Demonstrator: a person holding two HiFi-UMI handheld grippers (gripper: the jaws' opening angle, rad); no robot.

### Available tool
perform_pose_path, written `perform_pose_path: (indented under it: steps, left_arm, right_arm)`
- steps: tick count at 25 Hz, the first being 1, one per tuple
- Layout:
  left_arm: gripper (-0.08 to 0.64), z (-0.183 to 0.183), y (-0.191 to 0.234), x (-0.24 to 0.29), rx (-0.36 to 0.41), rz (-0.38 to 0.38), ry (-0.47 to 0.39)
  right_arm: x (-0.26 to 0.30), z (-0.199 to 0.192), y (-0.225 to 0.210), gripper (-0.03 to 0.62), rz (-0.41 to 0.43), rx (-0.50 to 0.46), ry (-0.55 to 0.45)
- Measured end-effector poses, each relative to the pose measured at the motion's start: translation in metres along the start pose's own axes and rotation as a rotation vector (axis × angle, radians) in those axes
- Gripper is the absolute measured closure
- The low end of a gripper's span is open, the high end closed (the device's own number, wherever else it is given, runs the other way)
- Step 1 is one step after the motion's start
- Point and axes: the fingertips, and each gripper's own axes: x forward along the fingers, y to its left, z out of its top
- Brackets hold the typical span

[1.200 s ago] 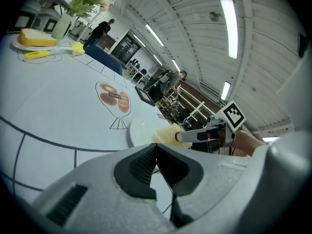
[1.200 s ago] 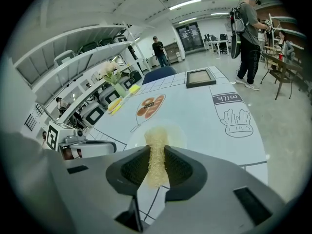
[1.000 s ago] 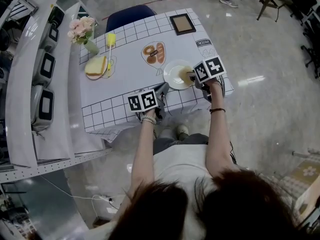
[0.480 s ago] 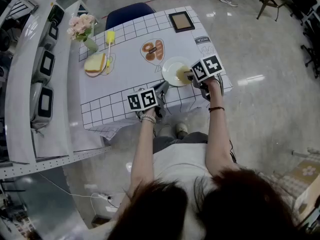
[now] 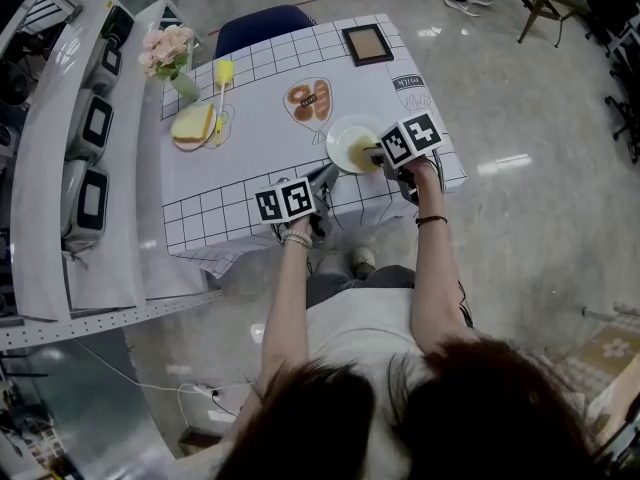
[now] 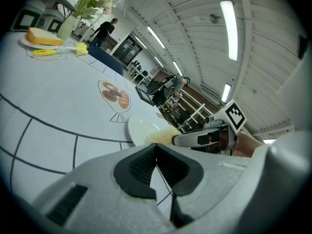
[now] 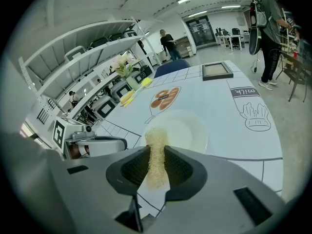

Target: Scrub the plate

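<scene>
**Item: plate-scrubbing station, one moment**

- **Right gripper** [image 7: 155,165]: fingers [image 7: 132,167] pinch a yellow fibrous scrubbing pad [image 7: 155,147]. The pad stands up between them as a narrow strip and reaches out past the fingertips.
- **Left gripper** [image 6: 156,165]: fingers [image 6: 139,167] are pressed together with nothing between them.
- **Plate** [image 7: 190,129]: white, flat on the desk [image 5: 250,118]. It lies just ahead of the right fingertips, and ahead and to the right of the left fingertips. Nothing holds it.

**Hazards**
- The plate is unsecured and lies near the desk's near edge. A firm stroke could push it along the cloth or off the edge, since the left fingers are shut and beside it rather than on it.
- The pad is held only by a narrow pinch. Sideways drag could fold it or pull it out.
- If the pad collapses, the hard fingertips could strike the plate.

**Not made out**
- The pad's tip overlaps the plate's near rim in the right gripper view. It is probably touching, but no view confirms this.
- In the head view the marker cube [image 5: 411,138] covers the right fingers and part of the plate.
- In the left gripper view the right gripper's body hides the plate's far side.
- The pad's lower end is sunk behind the fingers.
</scene>
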Motion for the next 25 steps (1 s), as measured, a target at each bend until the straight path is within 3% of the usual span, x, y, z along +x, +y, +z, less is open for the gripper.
perform_pose_path:
  steps: [25]
  left_arm:
    - [0.549, 0.012, 0.006, -0.008, -0.023, -0.002, -0.047]
  right_arm:
    - [0.025, 0.008, 0.025, 0.512, 0.090, -0.078, 0.041]
